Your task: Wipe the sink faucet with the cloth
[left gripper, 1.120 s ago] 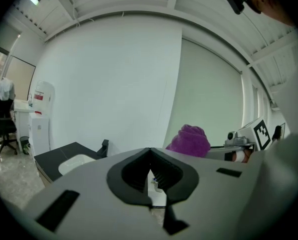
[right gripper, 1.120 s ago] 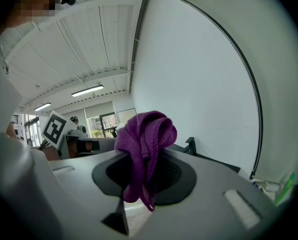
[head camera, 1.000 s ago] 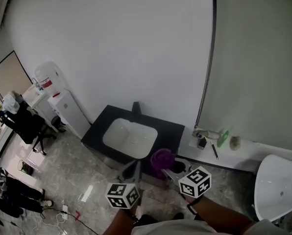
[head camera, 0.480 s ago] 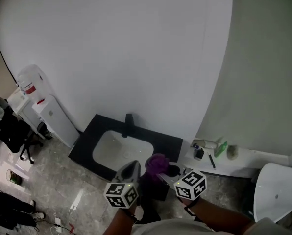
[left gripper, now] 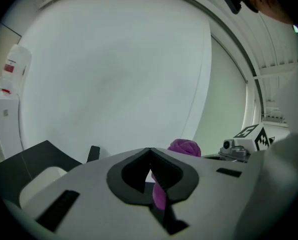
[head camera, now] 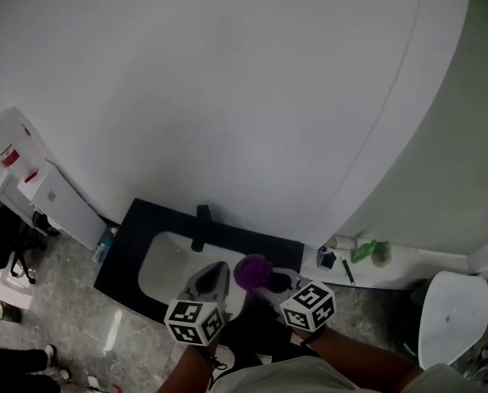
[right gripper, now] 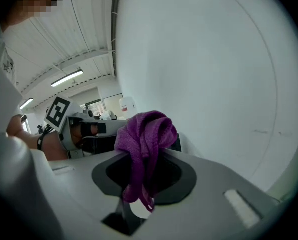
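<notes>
Cloth (right gripper: 146,134) is bunching into a soft purple wad with a looped, towel-like nap, and you are pinching it in the right gripper (right gripper: 141,174). Its jaws are closing on the cloth's lower folds, while the bulk is puffing up above them and one tail is hanging down between them. You are carrying a single cloth, and it is hanging in the air over the front right part of the worktop, by the basin's right rim, not touching the faucet.

Going from the left in the head view, one white water dispenser (head camera: 15,158) is standing against the wall beyond the worktop's left edge. One black worktop (head camera: 117,256) is carrying one white basin (head camera: 164,267). One black faucet (head camera: 201,226) is standing upright at the worktop's back edge, behind the basin.

Next you are holding the left gripper (head camera: 213,278) over the basin's front, just left of the cloth. Its jaws are pressing together with nothing between them; the purple showing past them in its own view is the cloth beyond. You are working two grippers, each carrying one marker cube (head camera: 195,320).

Past the worktop's right edge, a low white shelf (head camera: 391,275) is holding one green bottle (head camera: 363,252) among a few small things too small to name.
</notes>
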